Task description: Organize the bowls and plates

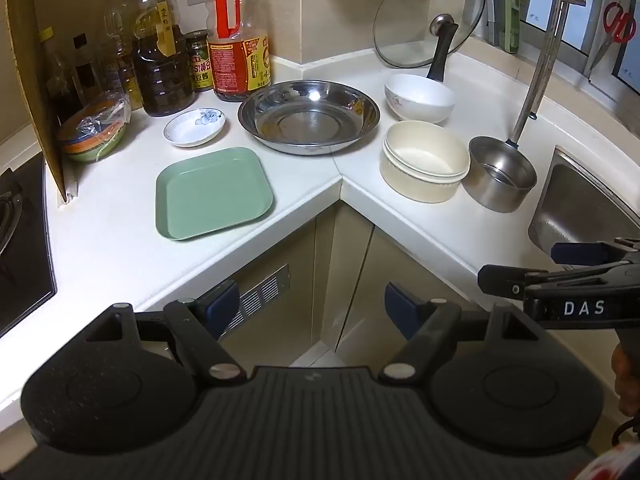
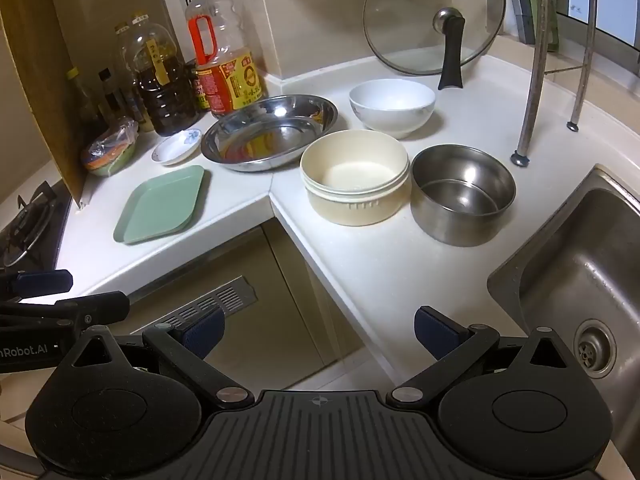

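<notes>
On the white corner counter lie a green square plate [image 1: 214,192] [image 2: 160,204], a small white saucer with a blue flower [image 1: 194,127] [image 2: 176,146], a wide steel basin [image 1: 308,116] [image 2: 270,130], a white bowl [image 1: 420,96] [image 2: 392,106], a cream bowl [image 1: 424,160] [image 2: 354,176] and a small steel bowl [image 1: 500,178] [image 2: 462,192]. My left gripper [image 1: 312,310] hangs open in front of the counter's inner corner, holding nothing. My right gripper [image 2: 318,330] is open too, short of the counter edge near the cream bowl. Each gripper shows at the other view's side edge.
Oil and sauce bottles [image 1: 236,40] line the back left wall beside a wrapped stack of coloured bowls [image 1: 94,132]. A glass lid [image 1: 428,12] leans in the back corner. The sink [image 2: 580,280] lies at right, a stove [image 1: 20,240] at left behind a cardboard panel.
</notes>
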Tool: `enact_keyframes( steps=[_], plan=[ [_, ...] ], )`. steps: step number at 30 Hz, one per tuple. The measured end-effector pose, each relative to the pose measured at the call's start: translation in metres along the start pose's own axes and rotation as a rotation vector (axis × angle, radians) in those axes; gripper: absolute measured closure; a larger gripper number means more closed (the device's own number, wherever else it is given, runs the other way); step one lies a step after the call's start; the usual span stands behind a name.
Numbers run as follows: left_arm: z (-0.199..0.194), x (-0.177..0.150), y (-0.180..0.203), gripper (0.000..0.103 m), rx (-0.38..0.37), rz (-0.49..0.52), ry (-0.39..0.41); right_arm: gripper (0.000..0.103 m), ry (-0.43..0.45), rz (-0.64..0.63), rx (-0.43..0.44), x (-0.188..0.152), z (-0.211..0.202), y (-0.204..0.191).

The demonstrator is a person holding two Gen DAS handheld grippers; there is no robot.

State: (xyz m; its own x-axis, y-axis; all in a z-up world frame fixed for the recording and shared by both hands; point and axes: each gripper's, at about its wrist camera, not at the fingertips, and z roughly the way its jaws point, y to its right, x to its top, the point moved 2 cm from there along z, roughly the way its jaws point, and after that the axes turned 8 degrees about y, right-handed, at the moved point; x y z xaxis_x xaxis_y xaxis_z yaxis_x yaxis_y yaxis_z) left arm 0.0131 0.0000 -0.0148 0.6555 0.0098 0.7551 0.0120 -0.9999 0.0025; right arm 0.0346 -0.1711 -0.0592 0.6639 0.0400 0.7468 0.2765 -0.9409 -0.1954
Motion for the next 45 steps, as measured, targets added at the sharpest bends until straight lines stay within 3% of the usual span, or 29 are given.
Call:
enact_keyframes(
  steps=[45],
  plan=[
    [-0.0013, -0.0047, 0.0057, 0.025, -0.003, -0.002, 0.002, 0.002, 0.003, -0.003, -0.001, 0.0018, -0.0010, 0.0051]
  ],
)
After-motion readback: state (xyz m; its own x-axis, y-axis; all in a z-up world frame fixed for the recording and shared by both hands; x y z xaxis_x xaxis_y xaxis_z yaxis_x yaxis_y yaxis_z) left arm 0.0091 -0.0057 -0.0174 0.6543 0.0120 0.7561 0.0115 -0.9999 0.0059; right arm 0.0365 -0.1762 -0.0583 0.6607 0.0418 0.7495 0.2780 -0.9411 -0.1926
